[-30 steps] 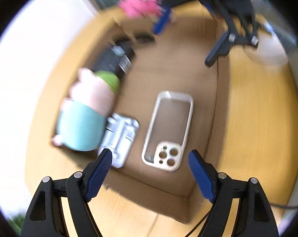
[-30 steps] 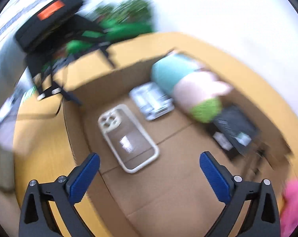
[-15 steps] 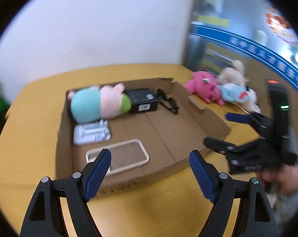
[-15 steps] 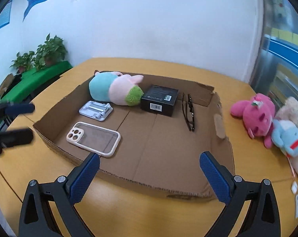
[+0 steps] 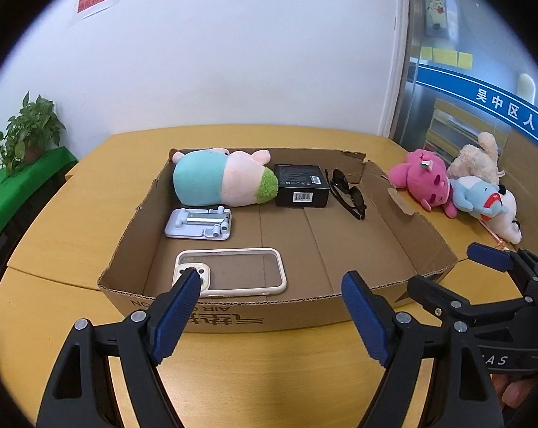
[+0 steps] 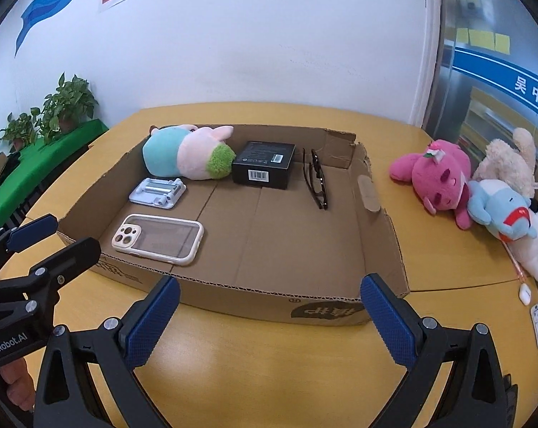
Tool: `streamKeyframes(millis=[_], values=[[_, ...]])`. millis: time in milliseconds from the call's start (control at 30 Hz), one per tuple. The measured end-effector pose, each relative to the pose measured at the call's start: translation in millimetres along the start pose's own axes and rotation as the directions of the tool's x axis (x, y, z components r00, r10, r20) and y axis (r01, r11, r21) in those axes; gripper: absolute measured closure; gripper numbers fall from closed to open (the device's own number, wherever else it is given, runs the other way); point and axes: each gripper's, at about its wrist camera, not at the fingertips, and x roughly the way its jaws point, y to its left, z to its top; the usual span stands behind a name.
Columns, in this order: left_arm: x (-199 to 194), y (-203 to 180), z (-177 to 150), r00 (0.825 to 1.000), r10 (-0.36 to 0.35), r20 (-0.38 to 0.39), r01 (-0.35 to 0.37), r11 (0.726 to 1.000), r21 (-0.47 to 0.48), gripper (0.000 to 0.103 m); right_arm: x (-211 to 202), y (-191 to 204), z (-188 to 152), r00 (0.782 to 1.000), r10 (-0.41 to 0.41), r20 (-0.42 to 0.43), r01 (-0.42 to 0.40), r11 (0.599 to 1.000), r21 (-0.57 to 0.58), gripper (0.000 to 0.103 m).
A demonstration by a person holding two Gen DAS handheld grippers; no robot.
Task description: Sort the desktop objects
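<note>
A shallow cardboard box [image 5: 262, 315] [image 6: 233, 296] lies on the yellow table. In it are a teal and pink plush [image 5: 219, 182] [image 6: 183, 157], a black carton [image 5: 301, 185] [image 6: 263, 169], dark glasses [image 5: 347, 192] [image 6: 315, 178], a pale phone stand [image 5: 199, 223] [image 6: 158, 192] and a clear phone case [image 5: 233, 273] [image 6: 158, 239]. A pink plush [image 5: 426, 182] [image 6: 436, 178], a blue plush [image 5: 479, 196] [image 6: 501, 207] and a cream plush [image 5: 479, 157] [image 6: 508, 160] lie right of the box. My left gripper [image 5: 269, 285] and right gripper [image 6: 269, 289] are open and empty, before the box's near wall.
A white wall stands behind the table. Potted plants [image 5: 30, 132] [image 6: 65, 107] sit on a green surface at the left. A glass door [image 5: 465, 89] is at the right. Small white items [image 6: 533, 306] lie on the table's right edge.
Both grippers have pulled back from above the box and levelled out, so the whole box and the wall show. Both stay open.
</note>
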Motion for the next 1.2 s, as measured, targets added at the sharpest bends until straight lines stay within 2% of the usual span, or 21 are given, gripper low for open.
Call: streamKeyframes(millis=[300, 467, 1200], values=[[-6.8, 7.7, 1.2, 0.995, 0.084, 0.051, -0.084, 0.996, -0.018, 0.021, -0.6, 5.5, -1.8, 1.0, 0.006, 0.0, -0.006, 1.0, -0.014, 0.0], [-8.1, 8.2, 0.7, 0.991, 0.126, 0.046, -0.126, 0.992, -0.013, 0.02, -0.5, 5.7, -1.2, 1.0, 0.007, 0.003, -0.007, 1.0, -0.019, 0.0], [-5.7, 8.3, -4.2, 0.994, 0.106, 0.012, -0.106, 0.994, -0.021, 0.017, -1.7, 1.7, -2.7, 1.0, 0.001, -0.002, -0.001, 1.0, -0.006, 0.0]])
